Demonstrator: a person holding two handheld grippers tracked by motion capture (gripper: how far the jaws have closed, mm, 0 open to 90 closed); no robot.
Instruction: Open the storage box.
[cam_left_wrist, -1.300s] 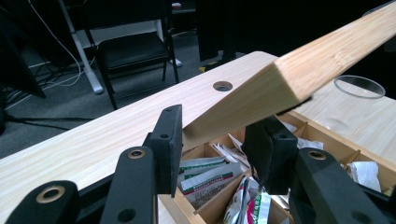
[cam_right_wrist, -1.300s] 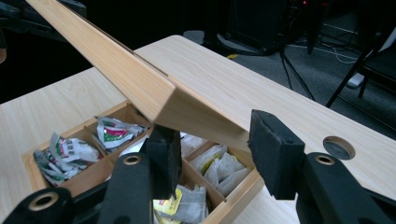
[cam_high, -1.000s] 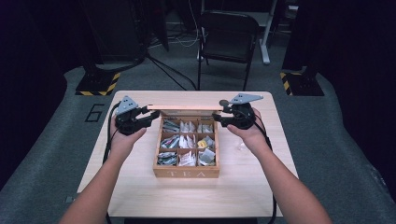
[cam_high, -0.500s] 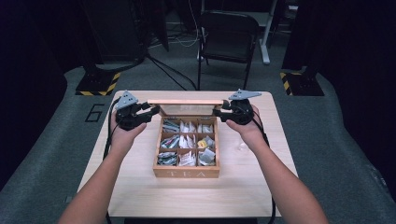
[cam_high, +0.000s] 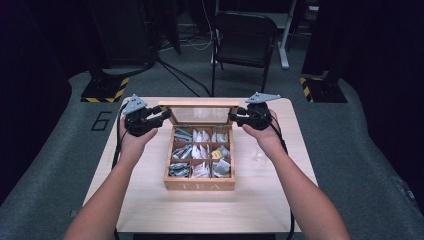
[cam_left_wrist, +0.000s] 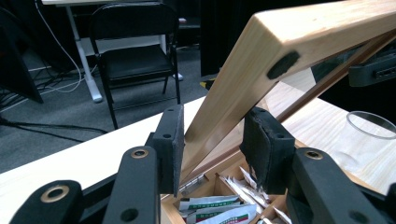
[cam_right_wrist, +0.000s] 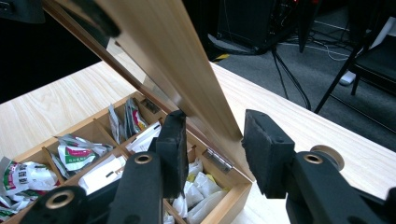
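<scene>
A wooden tea box (cam_high: 200, 185) sits in the middle of the table (cam_high: 150, 210), its nine compartments full of tea packets (cam_high: 200, 152). Its glass-paned lid (cam_high: 205, 105) stands raised off the back edge of the box, tilted, with a gripper at each end.

The left gripper (cam_high: 162, 114) is at the lid's left end – in the left gripper view its jaws straddle the wooden frame of the lid (cam_left_wrist: 243, 79), narrow, with one pad pressed against the frame and the other just beside it, so it grips the lid.

The right gripper (cam_high: 234, 117) is at the lid's right end. Its jaws have just been closing, and in the right gripper view the lid's frame (cam_right_wrist: 177, 60) runs between the two pads – one pad touches it, the other stands a little apart.

A clear glass (cam_left_wrist: 371, 123) stands on the table to the right of the box.
</scene>
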